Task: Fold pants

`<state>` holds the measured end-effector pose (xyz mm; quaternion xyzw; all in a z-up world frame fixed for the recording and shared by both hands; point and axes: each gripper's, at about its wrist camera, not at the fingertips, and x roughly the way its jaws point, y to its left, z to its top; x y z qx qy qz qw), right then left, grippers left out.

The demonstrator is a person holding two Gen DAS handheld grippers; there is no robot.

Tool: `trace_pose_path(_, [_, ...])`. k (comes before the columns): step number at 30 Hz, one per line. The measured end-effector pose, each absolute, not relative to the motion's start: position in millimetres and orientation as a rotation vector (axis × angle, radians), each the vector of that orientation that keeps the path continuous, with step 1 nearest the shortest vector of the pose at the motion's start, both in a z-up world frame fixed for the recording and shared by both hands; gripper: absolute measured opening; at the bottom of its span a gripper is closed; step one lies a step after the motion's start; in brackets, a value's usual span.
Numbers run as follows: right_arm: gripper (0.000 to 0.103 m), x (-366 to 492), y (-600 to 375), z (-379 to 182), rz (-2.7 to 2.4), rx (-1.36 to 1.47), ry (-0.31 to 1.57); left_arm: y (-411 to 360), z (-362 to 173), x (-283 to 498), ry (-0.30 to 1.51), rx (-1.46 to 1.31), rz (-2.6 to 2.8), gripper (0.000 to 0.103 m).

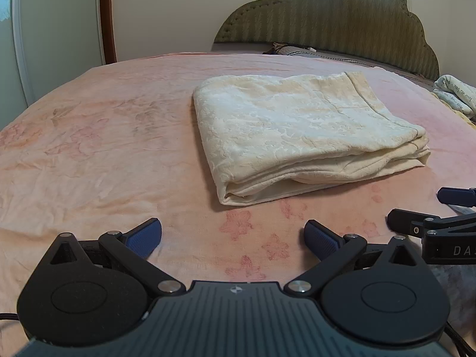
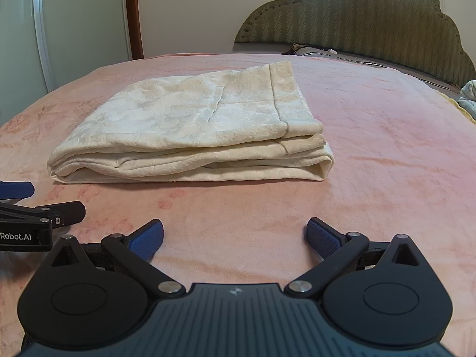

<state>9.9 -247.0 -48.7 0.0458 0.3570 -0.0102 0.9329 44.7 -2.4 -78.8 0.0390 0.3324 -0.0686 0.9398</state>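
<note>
The cream patterned pants [image 1: 300, 131] lie folded in a flat stack on the pink bedspread [image 1: 104, 148]. They also show in the right wrist view [image 2: 193, 131], with the hem band on top at the right. My left gripper [image 1: 233, 238] is open and empty, hovering over the bedspread just in front of the pants. My right gripper [image 2: 235, 236] is open and empty, also short of the stack. The right gripper shows at the right edge of the left wrist view [image 1: 440, 208], and the left gripper at the left edge of the right wrist view [image 2: 44, 205].
A green padded headboard [image 1: 342, 15] stands behind the bed with a pillow [image 1: 294, 50] at its foot. A white printed cloth [image 1: 455, 92] lies at the far right. A white wardrobe door [image 2: 59, 29] and a brown door frame [image 2: 134, 15] are at the left.
</note>
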Motion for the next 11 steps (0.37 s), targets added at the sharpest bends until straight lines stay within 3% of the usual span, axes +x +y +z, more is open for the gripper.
trace_pose_path(11, [0.103,9.8,-247.2,-48.7,-0.021,0.094,0.73,-3.7,-79.4,44.8,0.677,0.075,-0.144,0.103])
